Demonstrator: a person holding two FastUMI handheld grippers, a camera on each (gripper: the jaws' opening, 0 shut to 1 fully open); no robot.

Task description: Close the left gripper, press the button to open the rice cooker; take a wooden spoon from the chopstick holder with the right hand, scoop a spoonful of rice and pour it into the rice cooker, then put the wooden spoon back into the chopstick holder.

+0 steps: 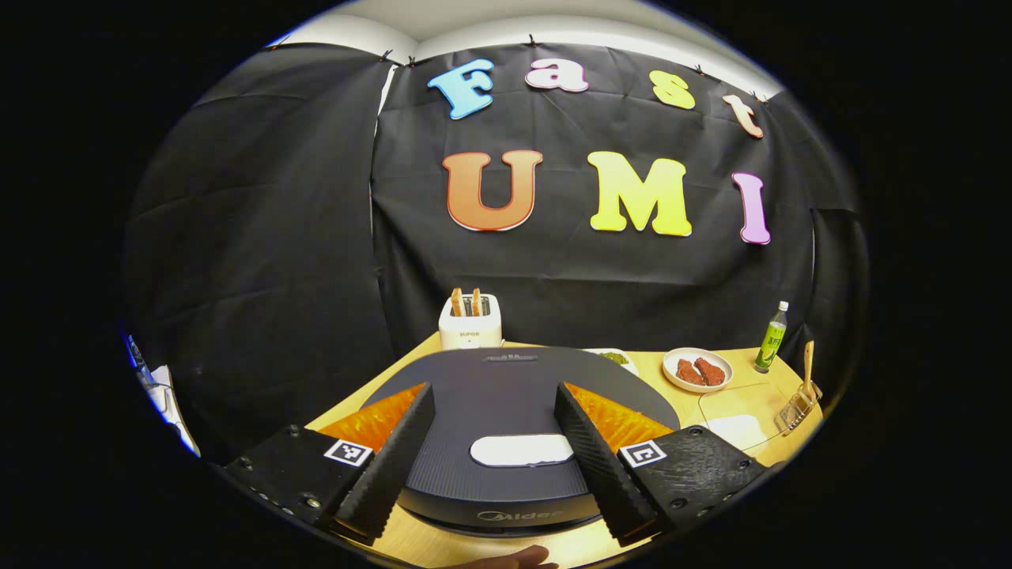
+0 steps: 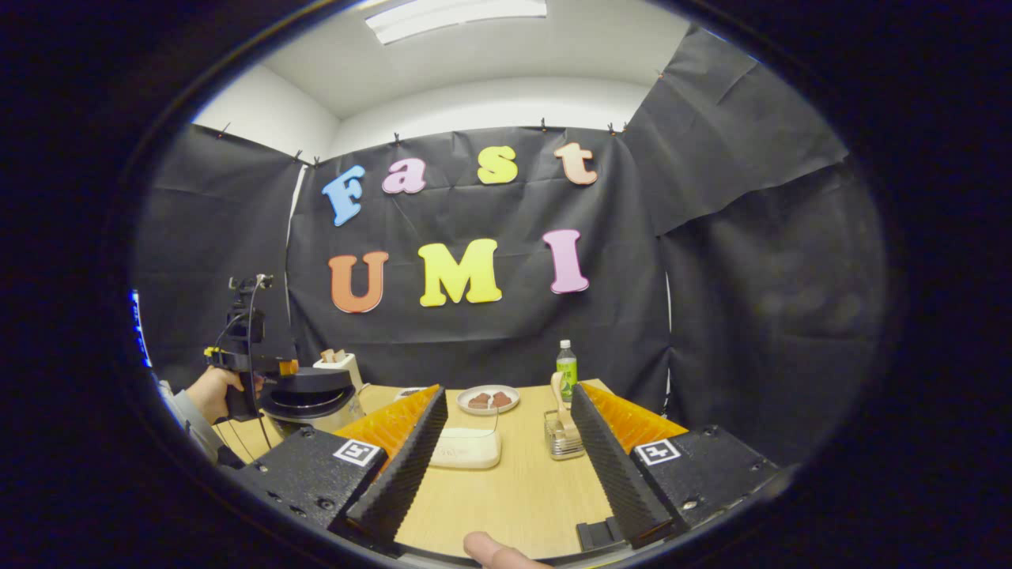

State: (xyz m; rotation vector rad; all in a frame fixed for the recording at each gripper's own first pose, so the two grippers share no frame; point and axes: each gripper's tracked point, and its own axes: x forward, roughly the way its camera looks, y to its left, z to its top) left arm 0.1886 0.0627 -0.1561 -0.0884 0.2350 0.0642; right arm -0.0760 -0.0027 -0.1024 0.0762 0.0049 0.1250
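Left gripper view has your left tongs (image 1: pixel 494 454) spread wide over the rice cooker (image 1: pixel 514 395) lid, right tongs (image 2: pixel 506 462) gaping too, so press now and you'll straddle the button (image 1: pixel 522 450)

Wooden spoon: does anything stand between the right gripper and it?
Nothing visible does. The right gripper is open, and bare table lies between it and the spoon standing in the holder. The rice box sits to the left.
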